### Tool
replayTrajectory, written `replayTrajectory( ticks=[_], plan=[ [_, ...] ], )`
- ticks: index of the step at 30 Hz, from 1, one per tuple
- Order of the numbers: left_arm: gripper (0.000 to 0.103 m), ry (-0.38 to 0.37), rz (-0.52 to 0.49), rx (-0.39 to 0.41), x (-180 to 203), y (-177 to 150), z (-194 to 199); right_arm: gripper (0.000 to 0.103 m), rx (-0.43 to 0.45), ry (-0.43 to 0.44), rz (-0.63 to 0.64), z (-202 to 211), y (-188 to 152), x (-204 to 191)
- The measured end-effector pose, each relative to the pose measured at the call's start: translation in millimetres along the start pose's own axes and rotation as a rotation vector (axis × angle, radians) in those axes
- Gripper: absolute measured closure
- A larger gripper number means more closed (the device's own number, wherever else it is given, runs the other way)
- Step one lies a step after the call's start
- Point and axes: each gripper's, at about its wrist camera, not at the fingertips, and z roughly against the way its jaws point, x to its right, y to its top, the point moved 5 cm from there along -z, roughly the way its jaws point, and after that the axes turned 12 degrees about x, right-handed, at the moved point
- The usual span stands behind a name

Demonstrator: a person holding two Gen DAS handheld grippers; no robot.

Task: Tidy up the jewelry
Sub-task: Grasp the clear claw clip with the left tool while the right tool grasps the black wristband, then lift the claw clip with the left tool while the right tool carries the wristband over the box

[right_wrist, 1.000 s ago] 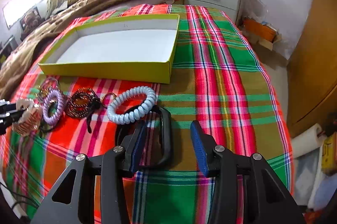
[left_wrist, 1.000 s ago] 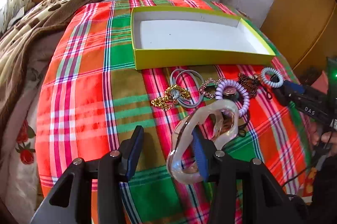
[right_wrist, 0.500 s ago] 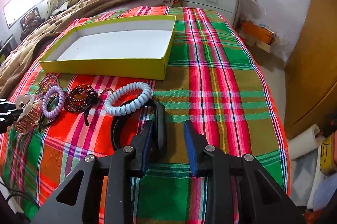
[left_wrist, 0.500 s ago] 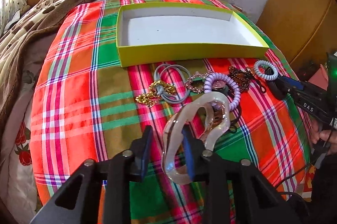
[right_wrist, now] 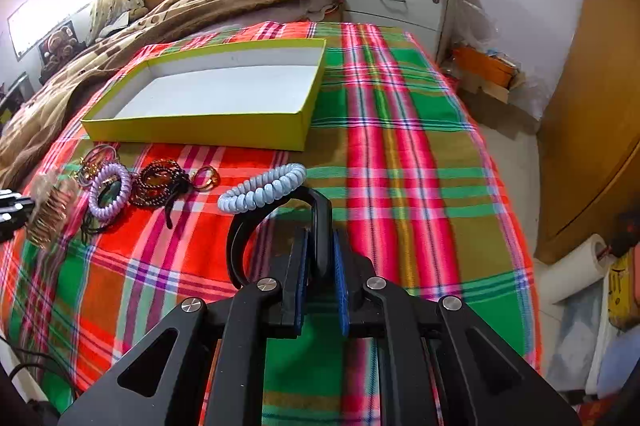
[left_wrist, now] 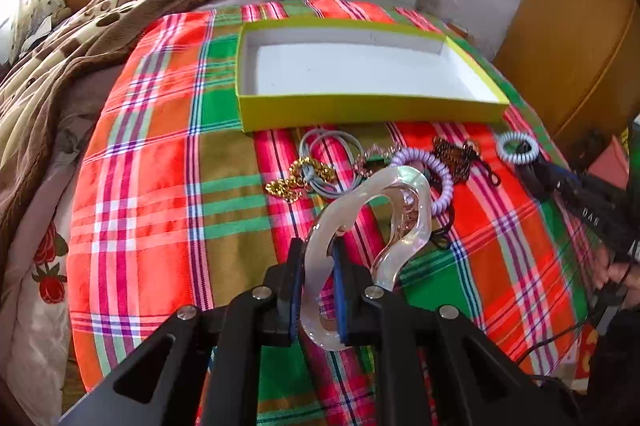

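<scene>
1. Left wrist view: your left gripper (left_wrist: 318,290) had been wide open a second earlier, with only one limb of the clear hair clip (left_wrist: 372,226) against its right-hand pad. Now the fingers (left_wrist: 295,290) were closing from both sides on that near limb, almost shut, pads on it. The clip's far loop stood up over the purple coil tie (left_wrist: 434,182). The grey cords (left_wrist: 332,162), gold chain (left_wrist: 300,180) and dark beaded bracelet (left_wrist: 456,156) lay in a row beyond, just short of the yellow box (left_wrist: 360,110), which was empty.

2. Right wrist view: your right gripper (right_wrist: 320,286) had also been fully spread, straddling the cloth beside the black headband (right_wrist: 280,226). Now its fingers (right_wrist: 298,286) were closing on the band's right limb, nearly shut with the band between them. The pale blue coil tie (right_wrist: 262,192) lay touching the band's far arc; the box sat farther off to the left on the plaid bedspread (right_wrist: 400,154).

3. Meaning: both pieces looked gripped but not lifted. Nothing was boxed, so sorting had barely started.
</scene>
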Motion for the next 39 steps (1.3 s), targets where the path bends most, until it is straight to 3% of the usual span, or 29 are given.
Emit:
replayTrajectory(
  ticks=[9, 13, 17, 19, 21, 25, 31, 39],
  plan=[
    [0.089, -0.013, 0.015, 0.019, 3.3, 3.1, 9.8, 0.091, 0.016, -0.111, 0.248, 25.7, 10.5, 1.6],
    [0.089, -0.020, 0.012, 0.029, 5.7, 6.4, 13.2, 0.091, 0.066, -0.023, 0.172, 40.2, 23.9, 10.9],
    [0.089, -0.024, 0.015, 0.036, 7.2, 9.9, 15.5, 0.091, 0.057, -0.008, 0.180, 36.8, 28.2, 6.4],
    [0.089, -0.027, 0.015, 0.038, 7.9, 11.0, 16.4, 0.091, -0.013, 0.055, 0.192, 27.9, 20.7, -1.2],
    [0.089, -0.027, 0.016, 0.039, 7.8, 11.4, 17.5, 0.091, -0.075, 0.047, 0.256, 21.9, 10.1, -7.3],
    [0.089, -0.029, 0.019, 0.043, 5.8, 12.8, 18.7, 0.091, -0.128, 0.093, 0.280, 24.5, -1.1, -9.6],
    [0.089, -0.021, 0.021, 0.049, 2.0, 20.9, 18.6, 0.090, -0.060, 0.117, 0.189, 37.6, 17.5, 1.1],
    [0.089, -0.003, 0.043, 0.082, -4.4, 56.8, 16.9, 0.090, 0.022, 0.135, 0.139, 23.7, 61.1, -19.0]
  ],
)
